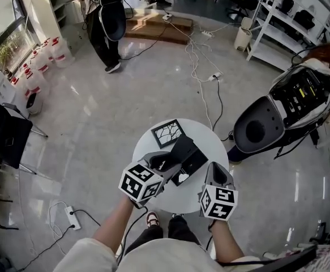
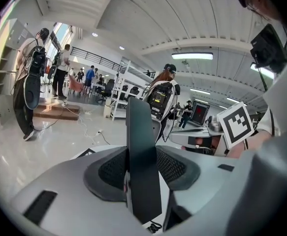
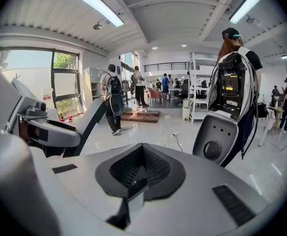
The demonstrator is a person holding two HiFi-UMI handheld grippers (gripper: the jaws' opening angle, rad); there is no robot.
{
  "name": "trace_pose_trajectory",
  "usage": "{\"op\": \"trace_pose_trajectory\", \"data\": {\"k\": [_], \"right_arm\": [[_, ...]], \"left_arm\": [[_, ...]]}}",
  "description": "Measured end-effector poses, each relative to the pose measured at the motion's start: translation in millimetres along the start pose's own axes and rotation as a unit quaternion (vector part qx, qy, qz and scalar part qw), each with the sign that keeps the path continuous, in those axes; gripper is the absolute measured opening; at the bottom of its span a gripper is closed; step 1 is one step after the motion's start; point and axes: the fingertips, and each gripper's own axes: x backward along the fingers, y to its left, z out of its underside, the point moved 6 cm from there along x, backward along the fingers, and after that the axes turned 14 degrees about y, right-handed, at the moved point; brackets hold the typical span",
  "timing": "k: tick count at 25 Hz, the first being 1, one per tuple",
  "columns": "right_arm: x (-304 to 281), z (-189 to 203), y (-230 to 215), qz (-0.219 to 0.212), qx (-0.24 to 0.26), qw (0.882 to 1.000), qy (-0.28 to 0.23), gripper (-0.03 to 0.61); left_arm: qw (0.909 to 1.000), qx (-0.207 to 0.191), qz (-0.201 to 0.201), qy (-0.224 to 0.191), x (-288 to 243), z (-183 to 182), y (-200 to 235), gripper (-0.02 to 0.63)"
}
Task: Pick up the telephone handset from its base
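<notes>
Evidently the left tool [image 2: 144,173] clamps the stiff, slick, light-looking handset [image 2: 139,132] across its flat faces; the right tool [image 3: 139,173] is closed, empty.

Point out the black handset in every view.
Head view: handset at centre, over the white table, held in the left tool.
Left gripper view: handset upright at centre, clamped between the jaws.
Right gripper view: handset a slanted dark bar at left.
Shared landmark: the wooden platform on the floor.
</notes>
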Motion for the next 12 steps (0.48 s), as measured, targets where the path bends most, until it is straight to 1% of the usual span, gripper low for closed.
{"op": "trace_pose_trajectory", "data": {"k": [6, 12], "right_arm": [[12, -16, 12, 0.000, 0.010, 1.000, -0.026, 0.025], [23, -33, 18, -0.001, 0.018, 0.999, -0.051, 0.025]], "left_arm": [[0.9994, -0.015, -0.005, -0.031, 24, -8, -6, 0.198], [0.9972, -0.028, -0.006, -0.068, 40, -24, -17, 0.198]]}}
